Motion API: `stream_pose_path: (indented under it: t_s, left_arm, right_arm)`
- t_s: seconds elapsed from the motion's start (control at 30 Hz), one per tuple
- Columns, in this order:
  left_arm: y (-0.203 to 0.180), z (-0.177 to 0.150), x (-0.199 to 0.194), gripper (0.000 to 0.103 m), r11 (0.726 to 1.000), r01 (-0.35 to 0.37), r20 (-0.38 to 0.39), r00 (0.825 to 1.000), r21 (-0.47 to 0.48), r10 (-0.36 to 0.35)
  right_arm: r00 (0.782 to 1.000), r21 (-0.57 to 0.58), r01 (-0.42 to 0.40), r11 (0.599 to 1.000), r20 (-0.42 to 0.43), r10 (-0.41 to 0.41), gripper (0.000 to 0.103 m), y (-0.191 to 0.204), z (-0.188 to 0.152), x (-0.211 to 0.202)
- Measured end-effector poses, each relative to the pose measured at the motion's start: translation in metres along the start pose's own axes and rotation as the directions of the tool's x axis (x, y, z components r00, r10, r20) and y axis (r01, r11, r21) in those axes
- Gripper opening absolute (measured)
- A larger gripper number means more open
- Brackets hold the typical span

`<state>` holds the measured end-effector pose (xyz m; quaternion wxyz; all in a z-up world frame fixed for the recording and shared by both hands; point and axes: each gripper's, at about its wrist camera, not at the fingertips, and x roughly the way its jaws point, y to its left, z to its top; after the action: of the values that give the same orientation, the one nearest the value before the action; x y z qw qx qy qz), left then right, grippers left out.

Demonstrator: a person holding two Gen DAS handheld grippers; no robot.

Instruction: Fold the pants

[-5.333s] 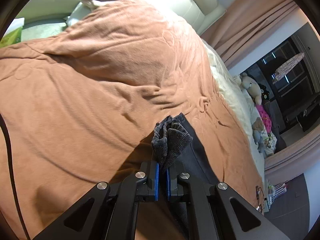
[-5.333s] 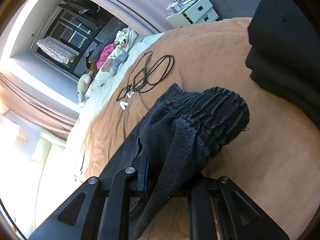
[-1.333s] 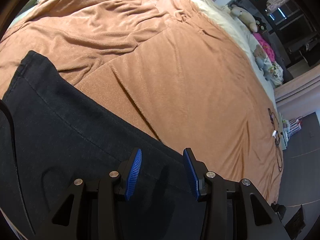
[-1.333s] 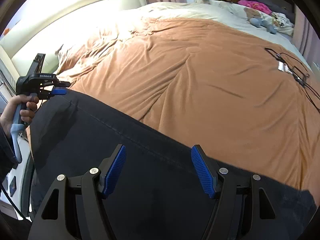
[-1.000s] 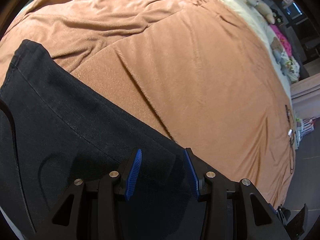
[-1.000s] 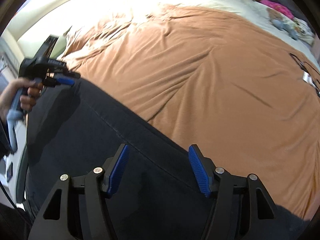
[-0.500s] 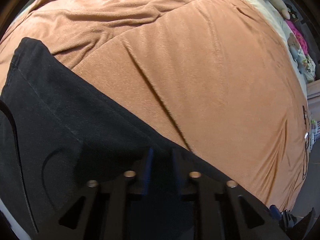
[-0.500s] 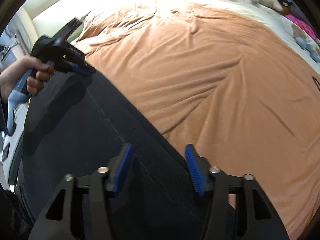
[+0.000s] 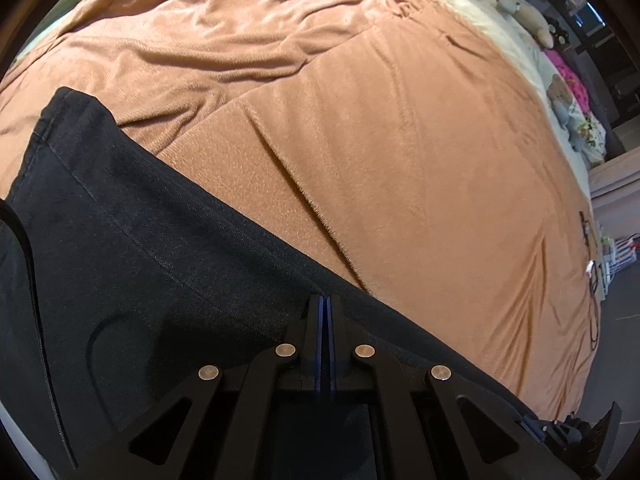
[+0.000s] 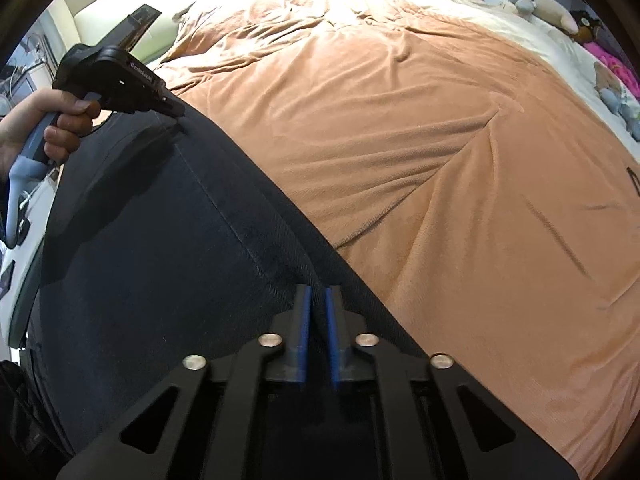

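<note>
Dark denim pants [image 9: 132, 264] lie spread across the near part of a bed, on an orange-brown blanket [image 9: 400, 140] that covers most of the mattress. In the left wrist view the pants fill the near left, their far edge running as a diagonal from the far left down to the near right, with a stitched seam line just inside that edge. In the right wrist view the same edge [image 10: 256, 184] runs from the far left toward the near middle.

At that edge the left gripper [image 9: 324, 304] has its blue pads pressed flat together, with the dark cloth rising right up to the tips; whether a fold of it sits between them is hard to tell from this close view. From the right wrist view the left gripper [image 10: 176, 112] shows at the far left end of the pants, its tip on the cloth edge, held by the person's hand [image 10: 52, 120].

Closer in, the right gripper [image 10: 316, 300] has its blue pads drawn close, with a narrow ridge of the pants' edge pinched up between them.

Beyond the blanket a pale sheet [image 10: 540, 40] shows along the far right side of the bed, with soft toys [image 10: 556, 12] lying there. A black cable [image 9: 592, 280] rests on the blanket far to the right.
</note>
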<state>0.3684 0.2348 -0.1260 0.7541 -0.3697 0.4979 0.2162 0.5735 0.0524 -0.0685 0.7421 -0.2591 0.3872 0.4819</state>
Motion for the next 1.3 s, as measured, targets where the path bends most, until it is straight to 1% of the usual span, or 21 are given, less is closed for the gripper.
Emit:
stream_pose_path:
  t_s: [0.1, 0.17, 0.3, 0.4, 0.53, 0.6, 0.63, 0.7, 0.77, 0.8, 0.83, 0.87, 0.9, 0.93, 1.0, 1.1, 1.3]
  left_arm:
    - [-0.001, 0.000, -0.007, 0.001, 1.000, 0.023, 0.023, 0.999, -0.004, -0.023]
    - [-0.002, 0.000, -0.012, 0.001, 1.000, 0.029, 0.036, 0.999, -0.001, -0.029]
    - [-0.012, 0.010, -0.010, 0.001, 0.999, 0.049, 0.052, 0.997, -0.001, -0.049]
    - [-0.017, 0.017, -0.001, 0.001, 0.999, 0.047, 0.047, 0.998, -0.005, -0.046]
    - [-0.012, 0.021, 0.019, 0.002, 0.999, 0.034, 0.020, 0.999, -0.021, -0.033]
    - [-0.007, 0.021, 0.033, 0.003, 0.999, 0.025, -0.024, 0.999, -0.034, -0.025]
    - [-0.005, 0.020, 0.037, 0.006, 0.999, 0.020, -0.035, 0.999, -0.036, -0.022]
    - [-0.003, 0.019, 0.035, 0.007, 0.999, 0.036, -0.023, 0.999, -0.030, -0.037]
    - [-0.003, 0.018, 0.030, 0.017, 0.999, 0.030, -0.019, 0.999, -0.014, -0.031]
    - [-0.001, 0.017, 0.026, 0.025, 0.999, 0.030, -0.013, 0.999, -0.010, -0.030]
    - [0.001, 0.016, 0.021, 0.034, 0.999, 0.033, -0.005, 0.999, -0.009, -0.033]
    - [0.003, 0.015, 0.016, 0.039, 0.999, 0.033, 0.004, 0.999, -0.006, -0.033]
    - [0.004, 0.016, 0.012, 0.049, 1.000, 0.029, 0.015, 0.999, -0.003, -0.029]
    - [0.005, 0.014, 0.007, 0.057, 1.000, 0.025, 0.029, 0.999, -0.002, -0.025]
    - [0.012, 0.009, -0.005, 0.063, 1.000, 0.030, 0.060, 0.998, -0.006, -0.030]
    - [0.022, 0.001, -0.016, 0.063, 0.999, 0.043, 0.076, 0.996, -0.007, -0.043]
    - [0.054, -0.015, -0.034, 0.063, 0.999, 0.051, 0.105, 0.993, -0.019, -0.049]
  right_arm:
    - [0.999, -0.009, 0.052, 0.999, 0.012, -0.052, 0.000, 0.007, 0.000, -0.004]
    - [0.995, -0.024, 0.098, 0.995, 0.038, -0.097, 0.000, 0.013, 0.004, -0.009]
    - [0.988, 0.000, 0.141, 0.990, 0.064, -0.140, 0.000, 0.015, 0.014, -0.017]
    - [0.987, 0.005, 0.150, 0.989, 0.053, -0.150, 0.000, 0.015, 0.016, -0.010]
    - [0.988, 0.025, 0.152, 0.988, 0.027, -0.153, 0.000, 0.013, 0.018, 0.007]
    - [0.989, 0.046, 0.147, 0.988, -0.020, -0.146, 0.000, 0.008, 0.017, 0.022]
    - [0.989, 0.060, 0.142, 0.988, -0.043, -0.140, 0.000, 0.007, 0.016, 0.029]
    - [0.989, 0.081, 0.145, 0.986, -0.036, -0.142, 0.001, 0.007, 0.015, 0.032]
    - [0.989, 0.096, 0.148, 0.984, -0.029, -0.146, 0.005, 0.007, 0.016, 0.028]
    - [0.988, 0.109, 0.151, 0.982, -0.026, -0.150, 0.007, 0.008, 0.016, 0.025]
    - [0.987, 0.120, 0.160, 0.980, -0.026, -0.158, 0.011, 0.008, 0.016, 0.022]
    - [0.985, 0.131, 0.175, 0.976, -0.023, -0.174, 0.014, 0.009, 0.017, 0.018]
    - [0.984, 0.138, 0.177, 0.974, -0.016, -0.176, 0.015, 0.010, 0.016, 0.015]
    - [0.985, 0.147, 0.173, 0.974, -0.007, -0.174, 0.015, 0.012, 0.017, 0.010]
    - [0.986, 0.164, 0.166, 0.973, 0.008, -0.169, 0.015, 0.018, 0.015, 0.000]
    - [0.984, 0.184, 0.170, 0.968, 0.020, -0.177, 0.016, 0.028, 0.008, -0.011]
    - [0.986, 0.246, 0.149, 0.958, 0.030, -0.161, 0.016, 0.041, -0.009, -0.027]
